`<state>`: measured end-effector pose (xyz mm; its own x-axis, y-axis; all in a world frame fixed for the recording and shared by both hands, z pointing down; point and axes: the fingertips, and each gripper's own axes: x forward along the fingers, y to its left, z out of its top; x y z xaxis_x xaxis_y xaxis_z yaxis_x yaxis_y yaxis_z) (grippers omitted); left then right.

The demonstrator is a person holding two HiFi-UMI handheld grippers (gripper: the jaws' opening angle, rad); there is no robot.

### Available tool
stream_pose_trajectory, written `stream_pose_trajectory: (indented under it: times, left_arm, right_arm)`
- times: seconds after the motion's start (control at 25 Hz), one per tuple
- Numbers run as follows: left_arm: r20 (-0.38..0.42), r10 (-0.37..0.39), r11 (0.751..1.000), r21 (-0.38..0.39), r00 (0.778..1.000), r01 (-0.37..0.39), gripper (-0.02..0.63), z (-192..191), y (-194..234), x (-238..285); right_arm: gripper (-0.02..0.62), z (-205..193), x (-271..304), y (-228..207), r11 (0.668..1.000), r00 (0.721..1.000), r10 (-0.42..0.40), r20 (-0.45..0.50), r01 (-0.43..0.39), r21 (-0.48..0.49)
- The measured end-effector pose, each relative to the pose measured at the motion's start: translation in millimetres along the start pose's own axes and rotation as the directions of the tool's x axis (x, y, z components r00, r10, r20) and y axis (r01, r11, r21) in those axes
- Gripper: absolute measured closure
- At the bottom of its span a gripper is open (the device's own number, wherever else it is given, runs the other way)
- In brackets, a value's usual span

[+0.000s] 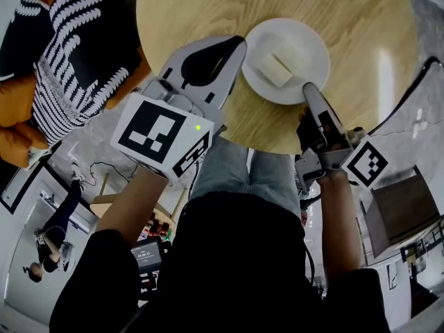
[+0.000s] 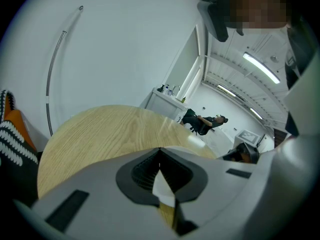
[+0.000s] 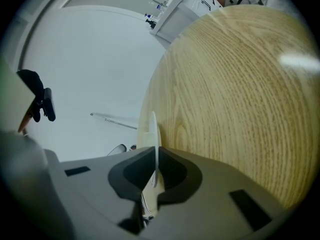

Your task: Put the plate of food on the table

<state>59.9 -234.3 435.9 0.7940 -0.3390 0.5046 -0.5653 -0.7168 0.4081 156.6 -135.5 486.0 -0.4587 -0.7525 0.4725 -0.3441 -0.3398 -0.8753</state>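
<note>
Plate of food is lying on the round table near its edge. We are clamping its rim in the right gripper, while the left gripper is hovering closed and empty beside it. Placement looks nearly done to us, and next we are needing a clean release.

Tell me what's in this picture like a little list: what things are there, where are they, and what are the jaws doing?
Table: round wooden table
Plate: white plate, over the table
Food: one pale block on the plate
Left gripper: jaws shut on plate's left rim
Right gripper: jaws shut on plate's near rim
Plate touching table: cannot tell
</note>
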Motion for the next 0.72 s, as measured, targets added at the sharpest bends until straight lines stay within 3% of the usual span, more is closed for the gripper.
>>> stream_pose_trajectory:
  times: [0.72]
  left_arm:
    - [0.001, -0.006, 1.000, 0.005, 1.000, 0.006, 0.598, -2.1, -7.3, -6.2]
  right_arm:
    - [0.574, -6.9, -0.6, -12.5, 0.989, 0.991, -0.131, -0.037, 0.128, -0.080]
